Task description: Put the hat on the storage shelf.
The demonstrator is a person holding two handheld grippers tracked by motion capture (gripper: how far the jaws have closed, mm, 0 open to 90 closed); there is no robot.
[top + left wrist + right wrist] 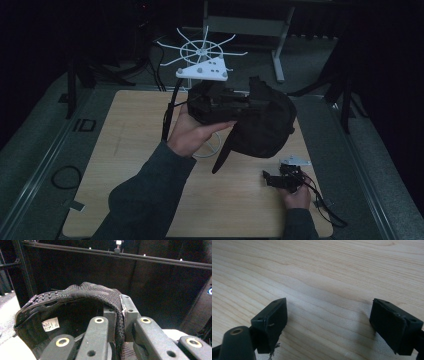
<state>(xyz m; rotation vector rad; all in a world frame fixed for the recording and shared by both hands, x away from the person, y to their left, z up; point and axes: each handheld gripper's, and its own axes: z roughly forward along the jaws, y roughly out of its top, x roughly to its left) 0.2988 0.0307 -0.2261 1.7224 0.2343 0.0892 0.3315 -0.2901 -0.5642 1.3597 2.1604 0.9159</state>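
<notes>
A black cap (267, 127) hangs above the middle of the wooden table (125, 165), its strap dangling toward the tabletop. My left gripper (244, 106), held up in a hand, is shut on the cap's edge. In the left gripper view the jaws of the left gripper (121, 312) pinch the knitted rim of the cap (82, 292), and a white label (50, 324) shows inside it. My right gripper (271, 180) rests low on the table at the front right. Its pads stand wide apart over bare wood in the right gripper view (328, 322), open with nothing between them.
A white spoked wire rack (205, 47) stands behind the table's far edge. A white cable loop (212, 150) lies on the table under the cap. A grey desk frame (250, 25) is farther back, and a black cable loop (65, 176) lies on the floor at left.
</notes>
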